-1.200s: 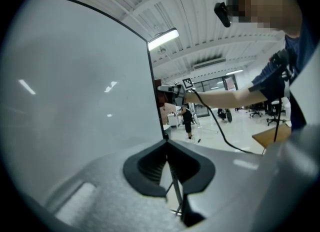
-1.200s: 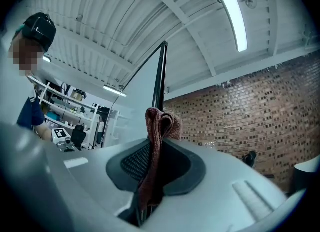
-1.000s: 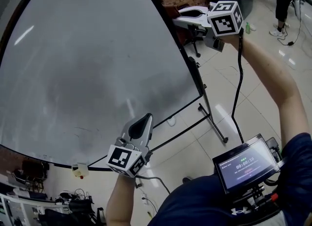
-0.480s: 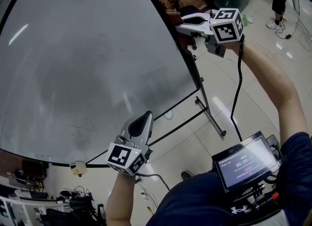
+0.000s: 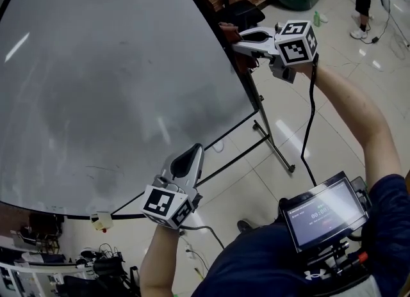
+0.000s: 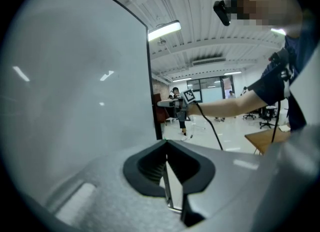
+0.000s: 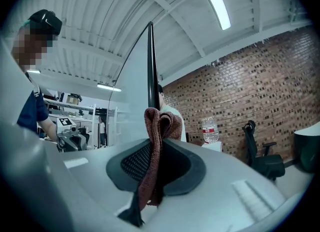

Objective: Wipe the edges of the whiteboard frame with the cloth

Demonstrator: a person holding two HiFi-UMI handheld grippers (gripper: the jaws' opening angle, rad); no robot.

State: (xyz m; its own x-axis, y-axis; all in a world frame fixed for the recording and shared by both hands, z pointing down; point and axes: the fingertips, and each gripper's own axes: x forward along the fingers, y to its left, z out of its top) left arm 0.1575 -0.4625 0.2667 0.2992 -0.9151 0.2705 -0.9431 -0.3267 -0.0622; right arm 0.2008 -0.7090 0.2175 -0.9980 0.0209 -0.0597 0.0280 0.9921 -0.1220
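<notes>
**Cloth pinched at the whiteboard's side frame, left tongs idle**

The right tongs (image 5: 234,37) reach out level towards the tall side edge of the whiteboard (image 5: 115,78). They are pressed together on a reddish-brown cloth (image 7: 159,126). In the right gripper view the cloth is folded into a thick wad that rises above the dark pads, and a loose tail hangs down below them. The black frame (image 7: 151,66) runs straight up right behind the wad. In the head view the cloth sits at that same edge, about a third of the way down the visible length. Whether it presses on the frame or sits just beside it is hard to tell.

The left tongs (image 5: 191,156) are held lower, in front of the board's bottom part, pointing up at its grey surface. Their tips meet with nothing between them, and they are well apart from the cloth.

The board's stand (image 5: 272,145) rests on a pale tiled floor (image 5: 320,116). A small lit screen (image 5: 327,211) is mounted at the person's chest. Beyond the frame, the right gripper view shows a brick wall (image 7: 250,76), a water bottle (image 7: 210,128) and an office chair (image 7: 262,151).
</notes>
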